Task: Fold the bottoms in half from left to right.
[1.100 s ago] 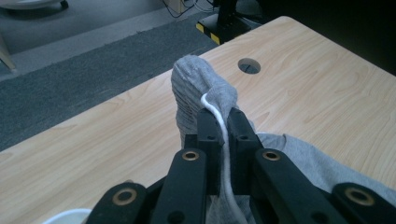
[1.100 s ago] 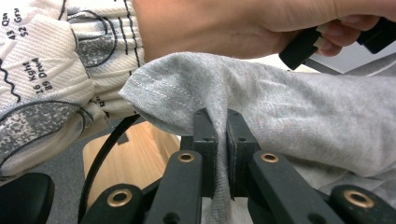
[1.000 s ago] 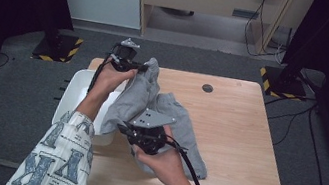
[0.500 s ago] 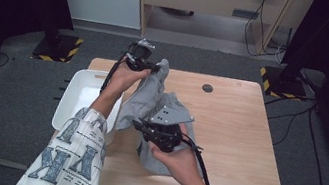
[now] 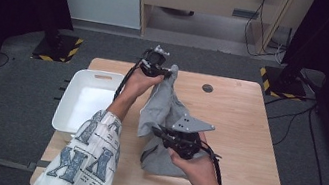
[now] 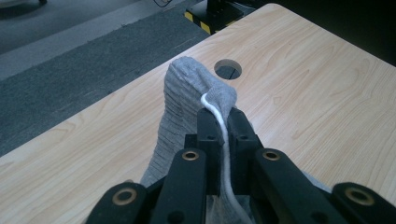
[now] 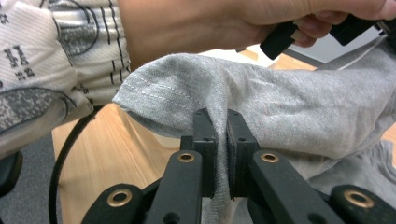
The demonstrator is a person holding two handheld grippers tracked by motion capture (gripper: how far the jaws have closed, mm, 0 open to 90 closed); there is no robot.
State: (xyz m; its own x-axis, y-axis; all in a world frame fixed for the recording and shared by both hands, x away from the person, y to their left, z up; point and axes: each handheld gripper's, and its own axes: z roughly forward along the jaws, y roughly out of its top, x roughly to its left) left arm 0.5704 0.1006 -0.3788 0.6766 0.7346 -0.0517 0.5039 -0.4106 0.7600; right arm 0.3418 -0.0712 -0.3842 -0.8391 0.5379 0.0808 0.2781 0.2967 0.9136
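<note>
A grey garment [image 5: 164, 110] with a white drawstring [image 6: 218, 116] hangs stretched between both grippers over the wooden table [image 5: 247, 131]. At the table's far edge my left gripper [image 5: 168, 71] is shut on a ribbed end of the garment [image 6: 187, 93], lifted off the wood. Nearer the front my right gripper [image 5: 158, 133] is shut on a stitched hem of the garment [image 7: 261, 107]. The lower part of the cloth rests on the table in front of the right hand. In the right gripper view the left forearm in a patterned sleeve [image 7: 51, 60] crosses close above the cloth.
A white bin [image 5: 87, 100] stands at the table's left edge, beside the left arm. A round cable hole [image 5: 208, 88] lies in the tabletop, right of the left gripper. The right half of the table is bare wood. Dark floor and yellow-black striped stand feet [image 5: 276, 81] surround it.
Both grippers have carried the garment to the right, away from the bin. The cloth now hangs stretched between them and less of it lies spread on the table.
</note>
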